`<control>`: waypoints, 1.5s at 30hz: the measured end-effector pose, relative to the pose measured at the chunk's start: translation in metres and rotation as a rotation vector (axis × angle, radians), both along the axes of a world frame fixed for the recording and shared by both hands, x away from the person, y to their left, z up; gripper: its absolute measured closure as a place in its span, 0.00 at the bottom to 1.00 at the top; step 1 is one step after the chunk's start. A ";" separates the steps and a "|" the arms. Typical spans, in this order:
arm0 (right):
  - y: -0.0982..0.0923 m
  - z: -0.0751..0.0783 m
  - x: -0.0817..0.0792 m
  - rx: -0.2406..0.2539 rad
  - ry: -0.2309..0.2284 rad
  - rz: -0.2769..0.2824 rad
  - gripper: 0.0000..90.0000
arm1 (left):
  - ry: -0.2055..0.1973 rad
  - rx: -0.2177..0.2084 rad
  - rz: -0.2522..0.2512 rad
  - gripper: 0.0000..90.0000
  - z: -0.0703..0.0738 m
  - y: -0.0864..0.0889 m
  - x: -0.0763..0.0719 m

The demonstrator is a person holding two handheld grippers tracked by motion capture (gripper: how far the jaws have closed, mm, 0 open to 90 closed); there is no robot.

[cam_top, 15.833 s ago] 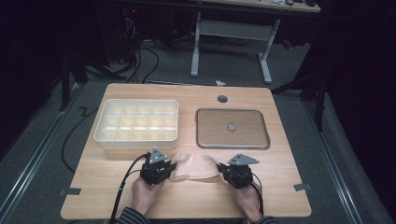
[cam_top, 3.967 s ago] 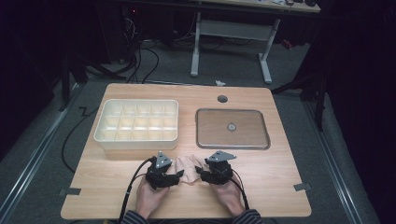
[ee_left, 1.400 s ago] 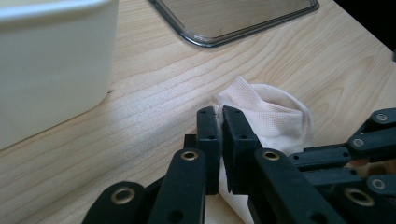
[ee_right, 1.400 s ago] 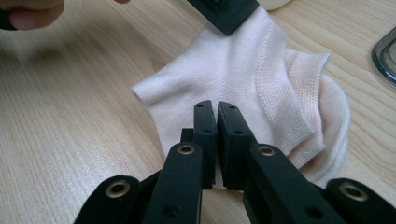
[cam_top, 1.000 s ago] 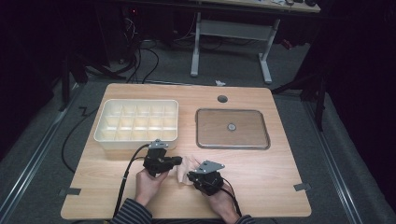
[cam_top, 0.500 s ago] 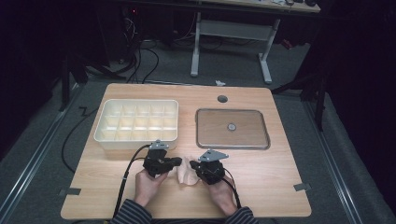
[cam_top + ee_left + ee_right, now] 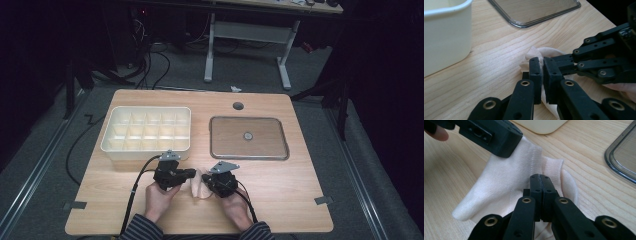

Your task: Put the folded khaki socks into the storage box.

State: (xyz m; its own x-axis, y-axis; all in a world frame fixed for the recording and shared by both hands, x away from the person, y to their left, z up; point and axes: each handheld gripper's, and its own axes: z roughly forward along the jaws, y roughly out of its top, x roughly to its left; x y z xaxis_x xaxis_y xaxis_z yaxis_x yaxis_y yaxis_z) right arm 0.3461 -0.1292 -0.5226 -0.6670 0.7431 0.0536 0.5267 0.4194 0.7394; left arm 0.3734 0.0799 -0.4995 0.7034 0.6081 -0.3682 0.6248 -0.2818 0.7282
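A pale cream knitted cloth (image 7: pixel 198 186) lies bunched on the wooden table (image 7: pixel 280 200) near the front edge, between my two grippers. My left gripper (image 7: pixel 193 174) points right, and in the left gripper view its jaws (image 7: pixel 542 63) are shut on a fold of the cloth (image 7: pixel 536 52). From the right, my right gripper (image 7: pixel 205 184) points left. In the right gripper view its jaws (image 7: pixel 540 178) are pressed together over a seamed fold of the cloth (image 7: pixel 506 180). The fingertips of the two grippers nearly meet.
A cream compartment bin (image 7: pixel 147 131) stands at the back left, close behind the left gripper. At the back right lies a flat metal-rimmed tray (image 7: pixel 248 137). A cable (image 7: pixel 137 185) trails from the left gripper toward the front edge.
The right gripper has shifted slightly away from the front edge, in over the cloth. The left gripper has stayed put.
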 end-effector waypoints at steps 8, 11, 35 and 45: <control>0.008 -0.004 -0.001 -0.020 -0.027 0.028 1.00 | -0.003 -0.010 -0.012 0.96 0.000 0.002 0.001; 0.009 -0.004 0.000 -0.011 -0.009 0.028 1.00 | -0.008 -0.015 -0.012 0.96 0.000 0.001 0.000; 0.024 -0.001 -0.003 0.021 -0.001 0.080 0.93 | 0.004 0.017 -0.009 0.97 0.002 0.014 -0.004; 0.002 0.018 -0.015 0.037 -0.092 -0.027 0.74 | -0.003 0.033 0.005 0.97 -0.001 0.013 -0.005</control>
State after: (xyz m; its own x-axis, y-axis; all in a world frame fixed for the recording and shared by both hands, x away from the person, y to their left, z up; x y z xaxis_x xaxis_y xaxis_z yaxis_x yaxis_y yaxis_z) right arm 0.3314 -0.1273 -0.5047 -0.6500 0.7596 0.0209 0.4668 0.3775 0.7997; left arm 0.3682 0.0928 -0.5005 0.7011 0.6233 -0.3463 0.6244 -0.3021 0.7204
